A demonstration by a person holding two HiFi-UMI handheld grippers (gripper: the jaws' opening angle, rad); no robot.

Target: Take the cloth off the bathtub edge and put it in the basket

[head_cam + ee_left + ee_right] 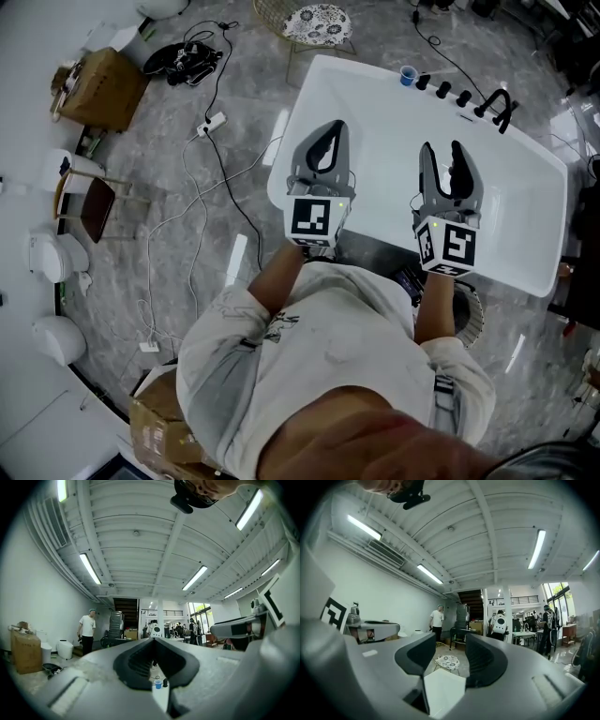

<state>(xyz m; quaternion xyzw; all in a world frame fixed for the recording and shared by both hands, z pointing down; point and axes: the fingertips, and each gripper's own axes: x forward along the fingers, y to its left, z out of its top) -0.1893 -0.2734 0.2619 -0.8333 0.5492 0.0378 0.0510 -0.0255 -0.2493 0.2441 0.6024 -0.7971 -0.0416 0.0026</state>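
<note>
Both grippers hover over the white bathtub [375, 80], pointing toward its far side. My left gripper [334, 127] is shut, its tips meeting with nothing between them, as the left gripper view [153, 640] also shows. My right gripper [442, 150] is open, with a clear gap between its fingers and nothing in it [450, 640]. Beyond the tub's far corner stands a wire basket [272, 17], and a white cloth with a dark pattern [317, 21] lies on top of it. Through the right jaws I see the same cloth [447, 662] past the tub's white corner [443, 688].
A blue cup [408, 75] and black tap fittings [464, 96] sit on the tub's far rim. On the floor to the left are cables [202, 127], a cardboard box [108, 89], a small chair [94, 206] and white toilets [56, 258]. People stand far back in the room.
</note>
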